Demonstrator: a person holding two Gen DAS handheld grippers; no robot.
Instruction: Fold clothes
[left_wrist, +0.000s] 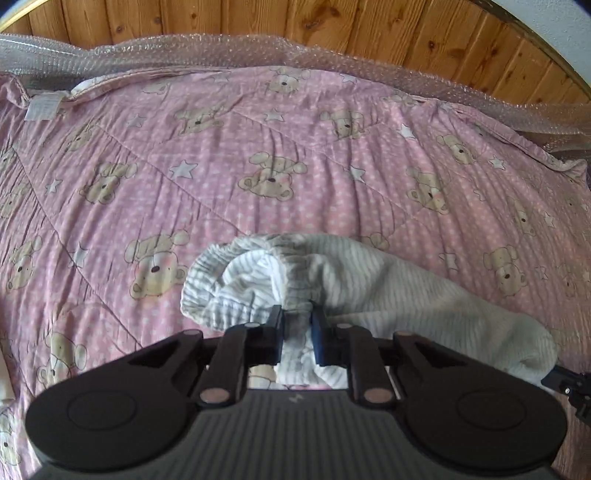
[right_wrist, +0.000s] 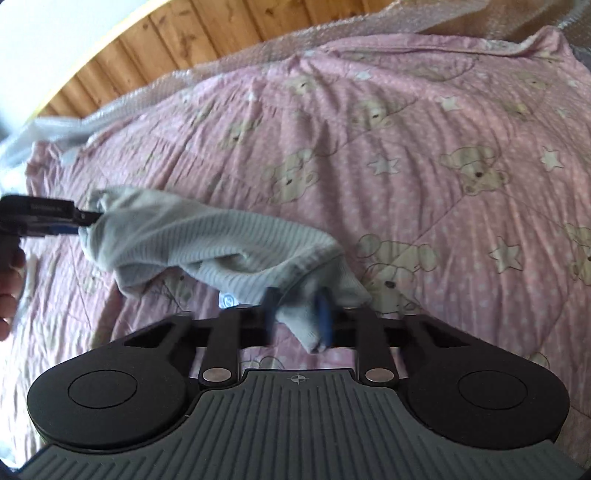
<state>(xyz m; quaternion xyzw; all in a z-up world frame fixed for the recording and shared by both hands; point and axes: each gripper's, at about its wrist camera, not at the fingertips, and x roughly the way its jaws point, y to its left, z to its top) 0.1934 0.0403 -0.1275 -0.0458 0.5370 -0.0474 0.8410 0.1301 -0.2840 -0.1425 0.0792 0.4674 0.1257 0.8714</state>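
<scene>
A small white ribbed knit garment (left_wrist: 369, 288) lies on the pink quilted blanket printed with teddy bears and stars (left_wrist: 258, 155), stretched between both tools. The left hand-held gripper (left_wrist: 297, 317) pinches the gathered elastic opening of the garment, at 6 o'clock in its own view and at 9 o'clock in the right view. The right hand-held gripper (right_wrist: 297, 306) is clamped on the garment's other end, at 6 o'clock. Clear bubble wrap (left_wrist: 184, 51) and a wooden plank wall (left_wrist: 295, 18) sit at 12 o'clock.

Ribbed knit garment (left_wrist: 369, 284) — quilted cotton blanket (left_wrist: 258, 147) — knotty wood wall (left_wrist: 258, 18).
</scene>
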